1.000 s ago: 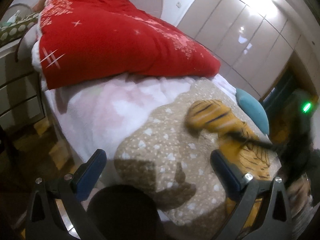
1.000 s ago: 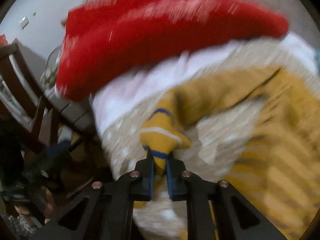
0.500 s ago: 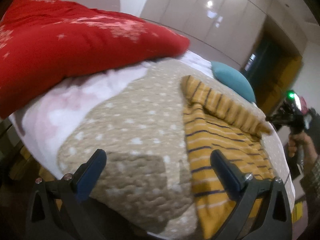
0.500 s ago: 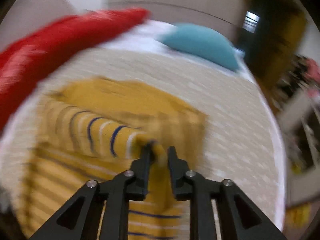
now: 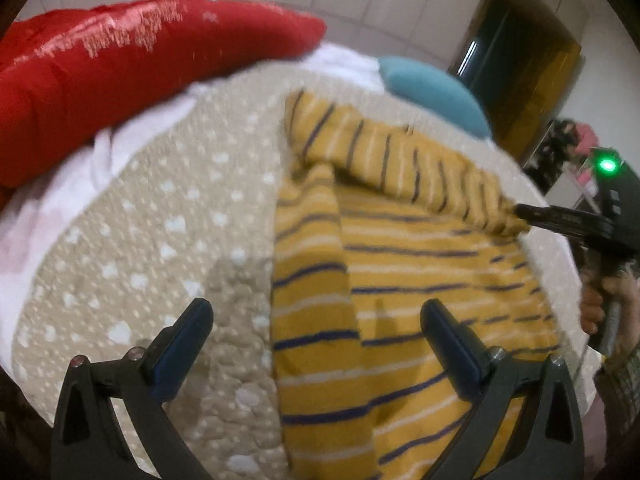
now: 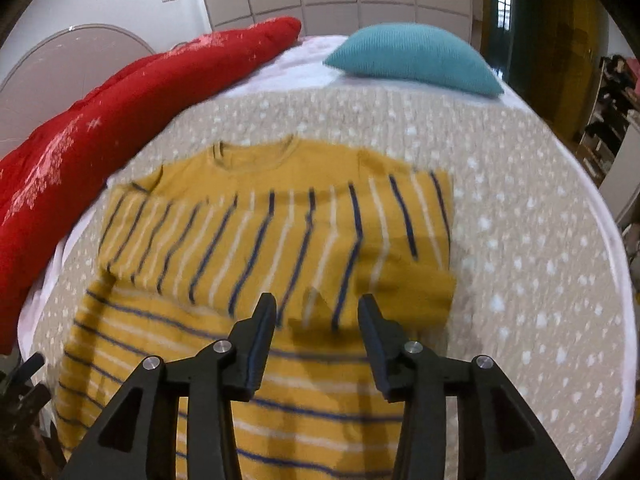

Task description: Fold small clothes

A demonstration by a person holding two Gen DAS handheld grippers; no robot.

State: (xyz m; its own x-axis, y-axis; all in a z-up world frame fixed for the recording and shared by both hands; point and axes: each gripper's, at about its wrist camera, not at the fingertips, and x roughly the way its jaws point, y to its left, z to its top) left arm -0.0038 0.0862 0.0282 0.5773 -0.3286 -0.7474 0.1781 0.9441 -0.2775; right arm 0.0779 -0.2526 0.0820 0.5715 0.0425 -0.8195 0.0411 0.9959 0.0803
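While spread, striped shirt (image 6: pixel 280 240) unheld.

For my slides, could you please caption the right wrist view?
Open right gripper, jaws just opened, above the sleeve folded across the yellow striped sweater.

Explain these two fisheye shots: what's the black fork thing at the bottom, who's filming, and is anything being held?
No robot here: a person carries a hand-held two-finger gripper in each hand, each with a camera looking along its fingers. The black fork is the gripper itself. One picture is from the left gripper, the other from the right gripper; the left view also catches the right one at the picture's edge, with a hand on its handle. On the bed's spotted blanket lies a yellow striped shirt, one sleeve folded across it. A red quilt and a teal pillow lie further back. Nothing is held: the left jaws stand wide, and the right jaws have just been opening, with the sleeve lying free.
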